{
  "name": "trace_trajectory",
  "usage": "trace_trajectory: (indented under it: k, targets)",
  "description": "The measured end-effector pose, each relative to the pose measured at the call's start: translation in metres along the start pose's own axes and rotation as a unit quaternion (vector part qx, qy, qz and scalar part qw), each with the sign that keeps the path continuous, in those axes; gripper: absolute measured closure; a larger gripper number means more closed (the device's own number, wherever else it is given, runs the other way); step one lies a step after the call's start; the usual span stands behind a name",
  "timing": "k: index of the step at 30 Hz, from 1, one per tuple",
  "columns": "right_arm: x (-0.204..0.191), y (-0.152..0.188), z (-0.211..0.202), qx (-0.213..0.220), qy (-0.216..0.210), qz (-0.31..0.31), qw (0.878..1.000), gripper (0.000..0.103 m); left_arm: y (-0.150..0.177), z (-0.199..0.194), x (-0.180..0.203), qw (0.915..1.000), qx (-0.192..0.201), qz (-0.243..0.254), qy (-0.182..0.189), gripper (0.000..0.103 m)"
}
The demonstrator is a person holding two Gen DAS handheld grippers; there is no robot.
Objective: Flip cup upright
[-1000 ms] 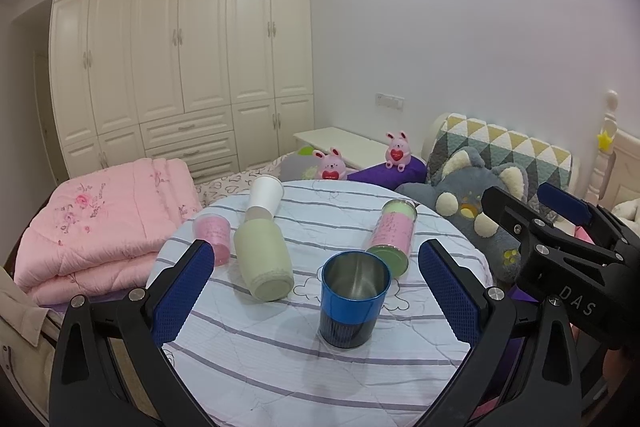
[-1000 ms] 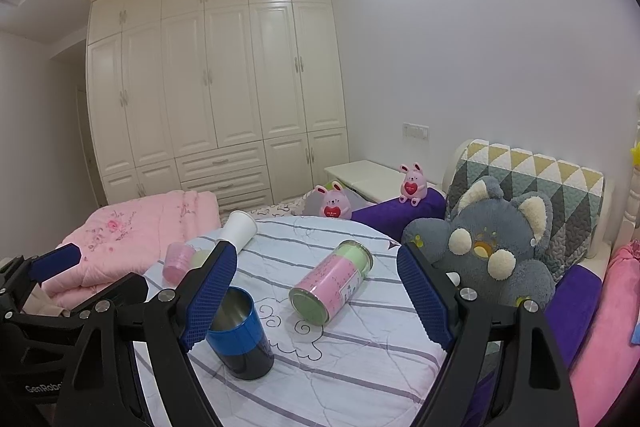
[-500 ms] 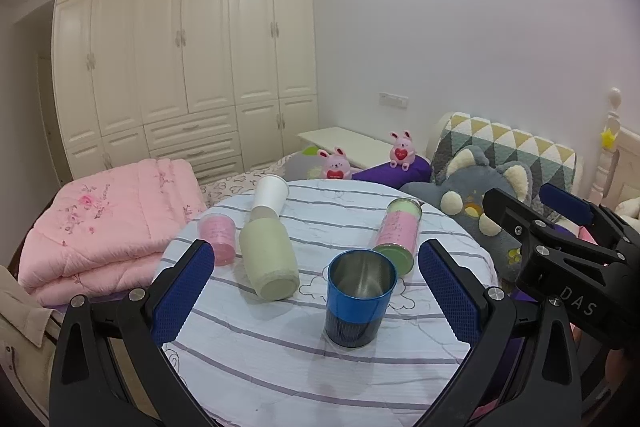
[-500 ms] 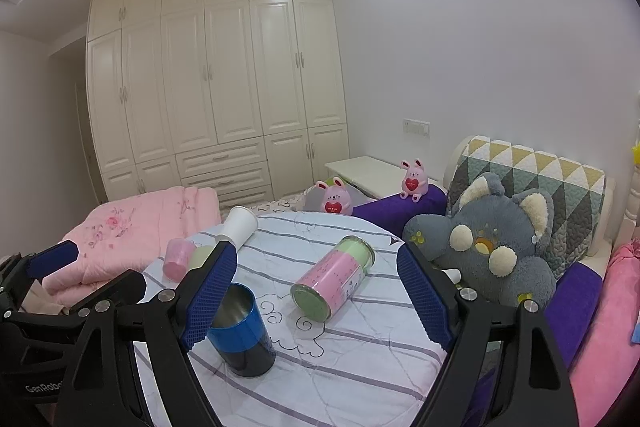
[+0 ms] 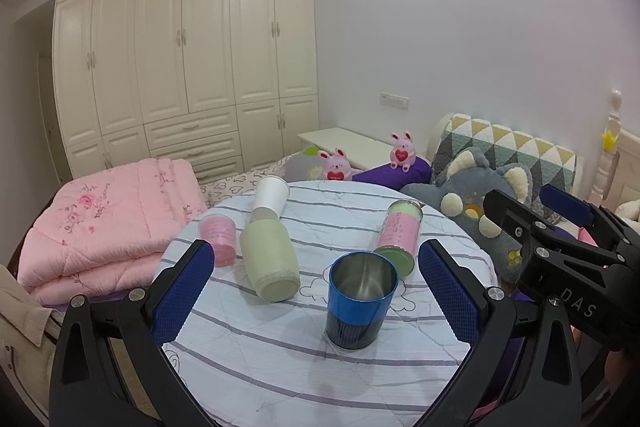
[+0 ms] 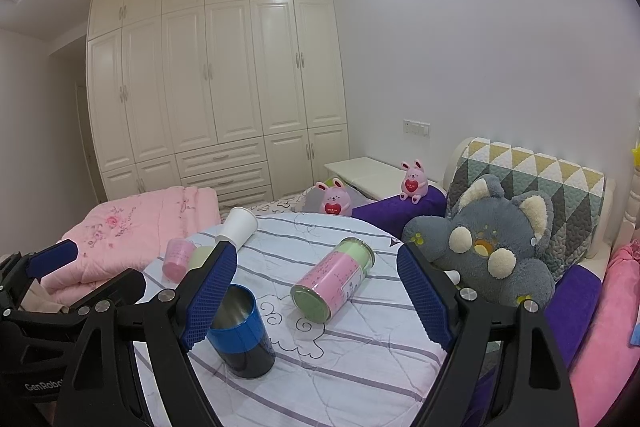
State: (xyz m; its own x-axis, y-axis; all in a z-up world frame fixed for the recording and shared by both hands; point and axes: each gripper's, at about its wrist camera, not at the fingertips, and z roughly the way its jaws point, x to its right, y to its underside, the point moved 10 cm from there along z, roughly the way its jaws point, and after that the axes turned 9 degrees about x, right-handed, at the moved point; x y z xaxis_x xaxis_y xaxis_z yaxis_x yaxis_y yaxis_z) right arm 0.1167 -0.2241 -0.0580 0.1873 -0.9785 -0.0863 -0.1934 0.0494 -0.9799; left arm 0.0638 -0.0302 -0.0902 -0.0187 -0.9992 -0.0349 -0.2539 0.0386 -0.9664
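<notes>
"DAS" — right gripper [image 5: 568, 227]; "GenRobo" — left gripper [image 6: 44, 385]

cream wardrobe [image 5: 188, 59], white walls [image 5: 460, 27], bed [image 6: 592, 311]

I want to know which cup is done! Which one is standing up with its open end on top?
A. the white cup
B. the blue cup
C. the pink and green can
B: the blue cup stands on its base, and its shiny inside shows through the open top.
</notes>
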Motion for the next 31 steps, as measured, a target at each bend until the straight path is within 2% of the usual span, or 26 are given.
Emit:
trace_trajectory:
  k: [22,27,31]
  targets:
    - [0.0002,0.0013,0.0006,-0.006,0.001,0.0,1.0,0.019,-0.0015,0.0008,0.0003,1.0,-0.003,-0.006,0.0,0.0]
    - [-0.0003,0.0027,0.0008,-0.009,0.0,-0.002,1.0,0.019,-0.0015,0.0015,0.0018,0.9997,-0.001,-0.02,0.014,0.0]
    - [0.0003,0.0065,0.0043,-0.015,0.0,-0.003,1.0,0.019,0.0034,0.0043,0.003,0.9997,-0.014,-0.012,0.018,0.0]
